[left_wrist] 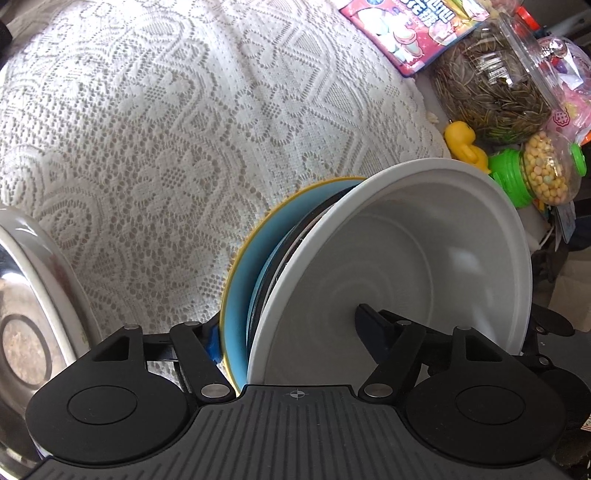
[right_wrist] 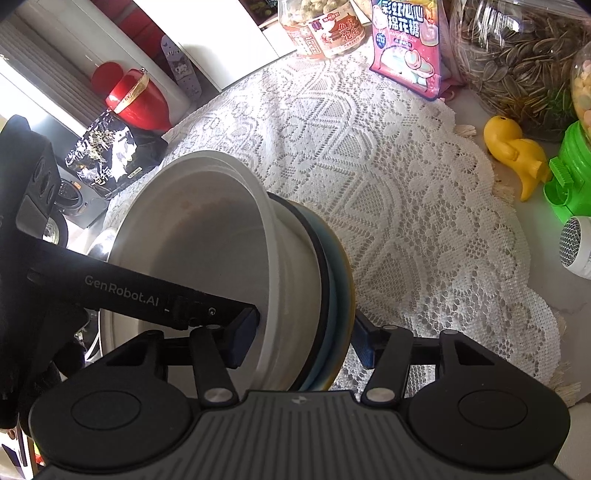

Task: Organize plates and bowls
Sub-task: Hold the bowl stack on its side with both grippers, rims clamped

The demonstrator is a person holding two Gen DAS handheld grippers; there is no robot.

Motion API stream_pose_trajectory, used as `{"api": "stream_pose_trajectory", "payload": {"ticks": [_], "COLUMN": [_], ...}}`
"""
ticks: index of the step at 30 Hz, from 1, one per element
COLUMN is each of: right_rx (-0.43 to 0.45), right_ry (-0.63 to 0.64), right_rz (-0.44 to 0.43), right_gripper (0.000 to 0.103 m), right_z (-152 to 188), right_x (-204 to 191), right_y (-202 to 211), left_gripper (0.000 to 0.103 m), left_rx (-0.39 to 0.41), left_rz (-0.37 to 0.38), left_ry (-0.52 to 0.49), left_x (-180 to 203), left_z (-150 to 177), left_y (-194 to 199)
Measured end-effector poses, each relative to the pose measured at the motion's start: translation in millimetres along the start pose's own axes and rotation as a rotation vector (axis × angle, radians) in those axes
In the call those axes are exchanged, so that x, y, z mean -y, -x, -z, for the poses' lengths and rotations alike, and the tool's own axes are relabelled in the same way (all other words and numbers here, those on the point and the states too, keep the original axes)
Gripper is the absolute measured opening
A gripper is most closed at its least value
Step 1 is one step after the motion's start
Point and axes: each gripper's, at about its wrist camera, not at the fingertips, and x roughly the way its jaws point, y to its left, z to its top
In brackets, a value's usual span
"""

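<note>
The dish stack is the landmark: a white bowl (right_wrist: pixel 207 258) nested on a dark-rimmed dish, with a blue plate (left_wrist: pixel 236 295) edged in yellow outermost, all tipped on edge over the lace tablecloth (left_wrist: pixel 147 129).

Hidden or unclear: the stack's lower part is cut off behind both gripper bodies. The dark-rimmed dish shows only as a thin black band, so its type can't be told. Whether the stack touches the cloth isn't visible. In the left wrist view, a steel bowl (left_wrist: pixel 26 295) far left of the stack is cropped by the frame edge.

Right gripper (right_wrist: pixel 306 336): jaws straddle the stack w/ one pad inside the white bowl and the other behind the blue plate; they look clamped on it. Left gripper (left_wrist: pixel 291 343): jaws spread wide around the same stack, one finger inside the bowl, the other outside the plate, w/ visible gaps, so no grip.

Writing: the left gripper's arm, seen in the right wrist view, reads "GenRobot.AI". Beyond the stack, a pink marshmallow bag (right_wrist: pixel 406 48) carries Chinese text and "MARSHMALLOW"; a snack jar (right_wrist: pixel 321 29) has a Chinese label, too small to read. Right of the stack: sunflower-seed jar (right_wrist: pixel 517 55), yellow duck toy (right_wrist: pixel 513 151), green-capped candy container (left_wrist: pixel 535 170).
</note>
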Motion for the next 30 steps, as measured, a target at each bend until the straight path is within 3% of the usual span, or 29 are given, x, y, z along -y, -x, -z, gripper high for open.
{"api": "stream_pose_trajectory", "payload": {"ticks": [4, 9, 12, 15, 19, 25, 30], "right_rx": [0.007, 0.005, 0.002, -0.001, 0.002, -0.020, -0.033], "right_ry": [0.013, 0.021, 0.025, 0.015, -0.014, -0.078, -0.121], "right_rz": [-0.008, -0.007, 0.000, -0.003, -0.028, -0.070, -0.101], "right_gripper": [0.056, 0.057, 0.057, 0.057, 0.057, 0.056, 0.056], "right_z": [0.8, 0.6, 0.7, 1.2, 2.9, 8.1, 5.6], "right_x": [-1.8, -2.7, -3.4, -1.9, 1.7, 11.0, 19.2], "right_y": [1.4, 1.3, 1.4, 0.4, -3.0, -10.3, -11.1], "left_gripper": [0.073, 0.071, 0.065, 0.056, 0.054, 0.056, 0.054], "left_rx": [-0.020, -0.047, -0.087, -0.078, -0.069, -0.032, 0.046], "left_rz": [0.030, 0.037, 0.062, 0.086, 0.113, 0.006, -0.069], "left_ry": [0.015, -0.039, -0.024, 0.012, 0.065, -0.037, -0.082], "left_x": [-5.4, -4.0, -8.7, -18.6, -28.9, -4.1, 6.8], "left_z": [-1.0, 0.4, -1.6, 0.1, 1.3, 5.1, 10.2], "left_y": [-2.2, -2.6, -4.0, 0.4, 3.0, 6.3, 16.0]}}
